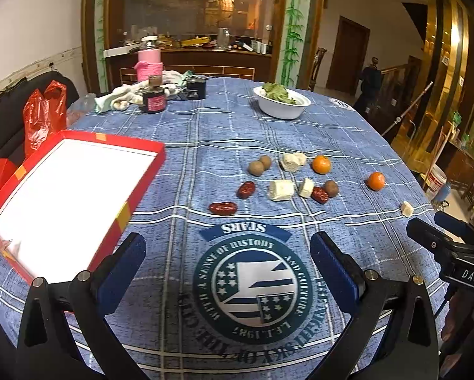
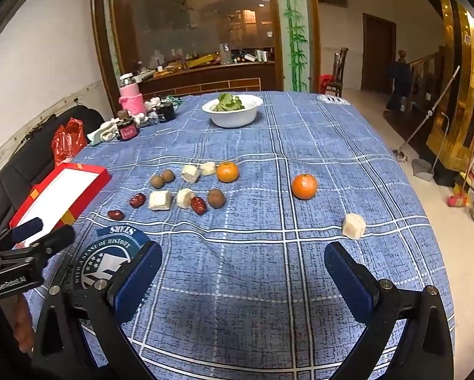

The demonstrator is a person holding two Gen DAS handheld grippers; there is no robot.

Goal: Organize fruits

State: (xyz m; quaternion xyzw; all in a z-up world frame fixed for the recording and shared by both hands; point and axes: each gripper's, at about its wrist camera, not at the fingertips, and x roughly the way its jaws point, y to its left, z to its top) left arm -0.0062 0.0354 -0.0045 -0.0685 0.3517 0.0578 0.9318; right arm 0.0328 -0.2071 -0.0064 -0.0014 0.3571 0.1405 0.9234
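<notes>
Left tongs (image 1: pixel 227 272): spread wide, empty, above the counter's (image 1: pixel 332 126) printed blue cloth.
Right tongs (image 2: pixel 243 280): spread wide, empty.
Fruit: red dates (image 1: pixel 222 208), brown longans (image 1: pixel 256 167), two oranges (image 2: pixel 304 186) and pale chunks (image 2: pixel 353 221), scattered mid-counter.
Red box (image 1: pixel 135 196): open, white-lined, empty, at left.
Advice: probably start with the nearest date; straddle it, close gently, since small round fruit could roll.

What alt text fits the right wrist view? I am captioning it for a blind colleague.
An open right gripper hovers empty over a blue checked tablecloth scattered with two oranges, brown fruits, red dates and pale cubes. A red tray lies at left, a white bowl of greens behind.
</notes>
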